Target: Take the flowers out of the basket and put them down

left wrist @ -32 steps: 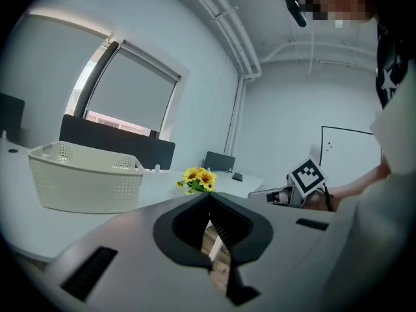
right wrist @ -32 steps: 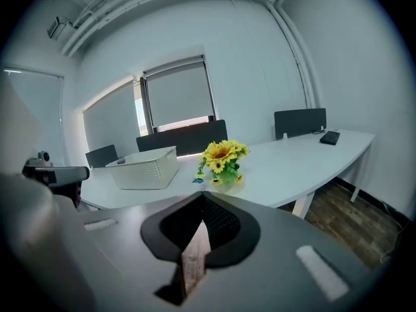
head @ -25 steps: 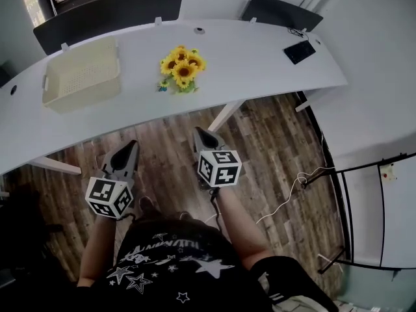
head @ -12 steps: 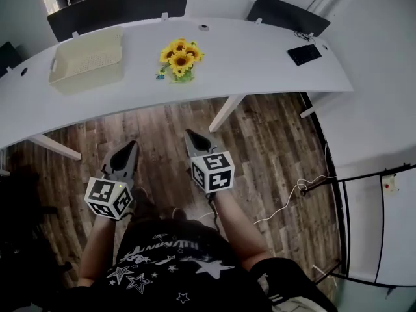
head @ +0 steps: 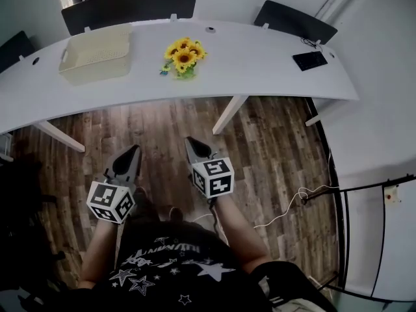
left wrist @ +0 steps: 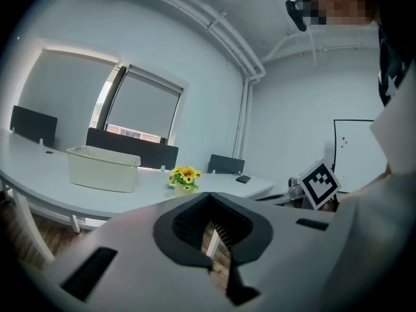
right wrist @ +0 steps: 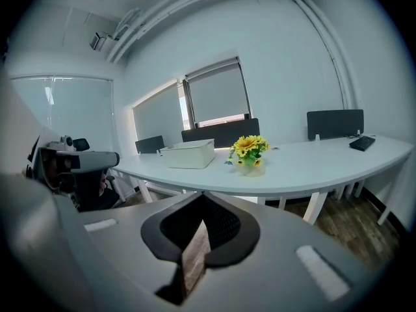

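Observation:
A bunch of yellow sunflowers (head: 183, 56) stands on the long white table (head: 260, 70), outside the cream basket (head: 97, 52) to its left. The flowers (left wrist: 184, 176) and basket (left wrist: 104, 168) show far off in the left gripper view, and the flowers (right wrist: 249, 149) and basket (right wrist: 188, 154) again in the right gripper view. Both grippers hang low over the wooden floor, well short of the table. My left gripper (head: 132, 152) is shut and holds nothing. My right gripper (head: 191, 143) is shut and holds nothing as well.
A black phone (head: 309, 60) lies at the table's right end. Two dark chairs (head: 130, 6) stand behind the table. A white cable (head: 296, 200) trails on the wood floor at the right, beside a black-framed whiteboard (head: 383, 239).
The view has drawn back from the table; flowers and basket sit higher and smaller in the picture. Both grippers stay shut, low in front of the person.

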`<state>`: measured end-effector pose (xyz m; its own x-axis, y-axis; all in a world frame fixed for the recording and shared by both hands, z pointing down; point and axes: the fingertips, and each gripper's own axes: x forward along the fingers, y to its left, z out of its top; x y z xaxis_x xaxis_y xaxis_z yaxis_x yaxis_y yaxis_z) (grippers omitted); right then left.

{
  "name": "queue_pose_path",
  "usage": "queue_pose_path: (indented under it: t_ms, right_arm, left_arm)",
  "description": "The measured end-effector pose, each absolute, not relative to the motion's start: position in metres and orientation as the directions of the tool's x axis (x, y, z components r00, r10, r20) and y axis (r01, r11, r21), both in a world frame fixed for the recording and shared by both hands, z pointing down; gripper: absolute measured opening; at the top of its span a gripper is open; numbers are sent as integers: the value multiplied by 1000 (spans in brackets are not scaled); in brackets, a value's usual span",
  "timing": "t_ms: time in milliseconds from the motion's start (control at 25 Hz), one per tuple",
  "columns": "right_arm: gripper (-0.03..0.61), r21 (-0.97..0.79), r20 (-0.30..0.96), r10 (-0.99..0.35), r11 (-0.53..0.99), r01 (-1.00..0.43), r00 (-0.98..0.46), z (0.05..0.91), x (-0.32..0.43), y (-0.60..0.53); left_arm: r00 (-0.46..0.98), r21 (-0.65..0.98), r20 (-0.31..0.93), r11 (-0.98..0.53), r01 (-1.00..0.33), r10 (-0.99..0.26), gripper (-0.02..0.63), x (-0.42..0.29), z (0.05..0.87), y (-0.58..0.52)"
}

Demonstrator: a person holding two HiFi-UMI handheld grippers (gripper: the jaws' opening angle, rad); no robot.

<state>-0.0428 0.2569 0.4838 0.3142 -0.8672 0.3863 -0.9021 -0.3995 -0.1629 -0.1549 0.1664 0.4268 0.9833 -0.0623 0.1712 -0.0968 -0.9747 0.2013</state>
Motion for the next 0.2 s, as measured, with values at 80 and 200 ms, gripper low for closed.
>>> queue_pose_path:
  t_ms: [80,200]
  right_arm:
    - [2,-167,389,-867,-400,-901,313,484,-42,262]
    - [2,-174,392,-865,-404,-898,313,484,-43,269]
  left_arm:
    - [983,196,175,-976,-95,-60,9,-155,427,173]
    - [982,191,181,-977,-89,-54,9,-156,426,181]
